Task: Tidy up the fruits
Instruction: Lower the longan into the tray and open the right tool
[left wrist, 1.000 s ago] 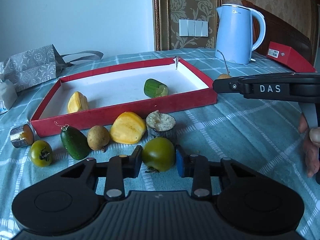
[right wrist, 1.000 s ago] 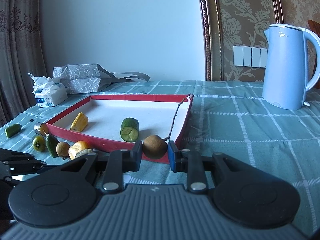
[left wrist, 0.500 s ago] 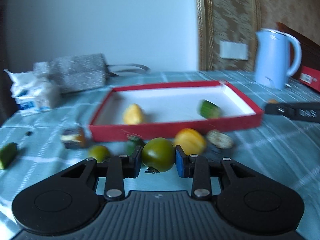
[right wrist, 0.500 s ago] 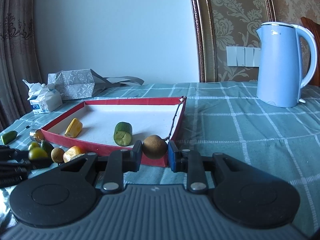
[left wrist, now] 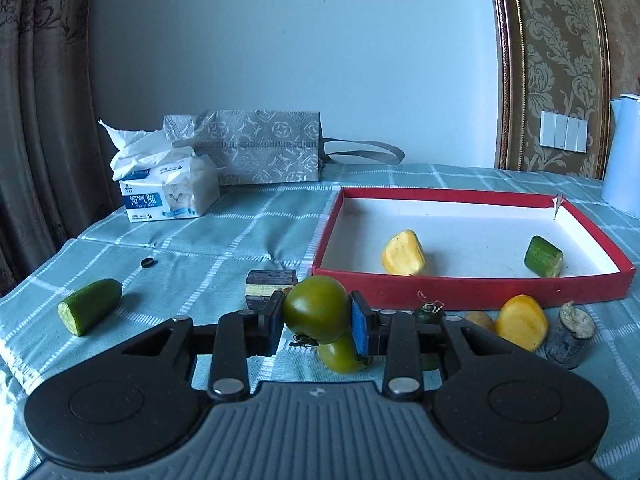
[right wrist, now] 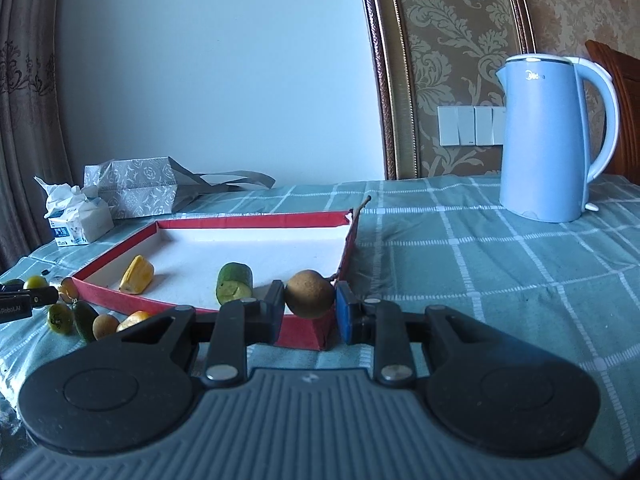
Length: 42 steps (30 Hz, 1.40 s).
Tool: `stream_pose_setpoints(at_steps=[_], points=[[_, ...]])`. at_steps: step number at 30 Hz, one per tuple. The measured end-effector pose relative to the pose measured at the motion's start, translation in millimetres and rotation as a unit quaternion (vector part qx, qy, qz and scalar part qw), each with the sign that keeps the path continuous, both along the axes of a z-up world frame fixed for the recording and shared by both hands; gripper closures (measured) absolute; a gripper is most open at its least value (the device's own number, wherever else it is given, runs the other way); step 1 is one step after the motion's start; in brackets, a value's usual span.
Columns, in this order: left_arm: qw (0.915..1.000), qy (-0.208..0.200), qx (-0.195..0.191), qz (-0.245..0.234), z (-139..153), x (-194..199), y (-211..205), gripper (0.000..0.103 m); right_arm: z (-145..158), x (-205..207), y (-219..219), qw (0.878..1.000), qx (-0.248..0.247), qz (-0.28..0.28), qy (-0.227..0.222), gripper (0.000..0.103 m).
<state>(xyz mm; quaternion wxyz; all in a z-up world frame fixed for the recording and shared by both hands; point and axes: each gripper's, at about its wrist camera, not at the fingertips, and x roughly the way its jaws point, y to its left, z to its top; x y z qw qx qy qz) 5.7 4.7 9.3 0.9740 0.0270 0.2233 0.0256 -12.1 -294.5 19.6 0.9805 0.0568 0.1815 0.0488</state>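
Observation:
My left gripper (left wrist: 316, 320) is shut on a green tomato (left wrist: 316, 308) and holds it above the table, left of the red tray (left wrist: 472, 292). A second green tomato (left wrist: 340, 354) lies just below it. My right gripper (right wrist: 310, 312) is shut on a brown longan (right wrist: 310, 294) with a thin stem, over the tray's near right corner (right wrist: 304, 336). In the tray lie a yellow jackfruit piece (left wrist: 404, 254) and a cucumber piece (left wrist: 544, 256). In front of the tray lie another jackfruit piece (left wrist: 522, 322), a longan (left wrist: 478, 320) and a sugarcane stub (left wrist: 570, 334).
A cucumber end (left wrist: 90, 306) lies on the checked cloth at the left, a sugarcane piece (left wrist: 270, 290) near the tray's corner. A tissue pack (left wrist: 168, 188) and a grey bag (left wrist: 260, 150) stand at the back. A blue kettle (right wrist: 552, 136) stands at the right.
My left gripper lifted the green tomato and swung left, away from the row of fruit. My right gripper moved the longan closer over the tray's corner.

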Motion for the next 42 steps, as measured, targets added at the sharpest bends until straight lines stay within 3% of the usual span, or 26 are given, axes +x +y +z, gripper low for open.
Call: stream_pose_setpoints(at_steps=[26,39,42], points=[[0.9994,0.004,-0.035,-0.004,-1.9,2.2,9.0,0.07,26.6,35.4,74.3,0.998,-0.018,0.056,-0.019,0.078],[0.9989,0.008,-0.045,-0.008,-1.9,3.2,11.3,0.07,2.9,110.4,88.8,0.997,-0.037,0.042,0.061,0.077],[0.9989,0.007,-0.045,-0.007,-2.0,3.4,11.5,0.07,-3.1,113.0,90.5,0.997,-0.045,0.029,0.059,0.054]])
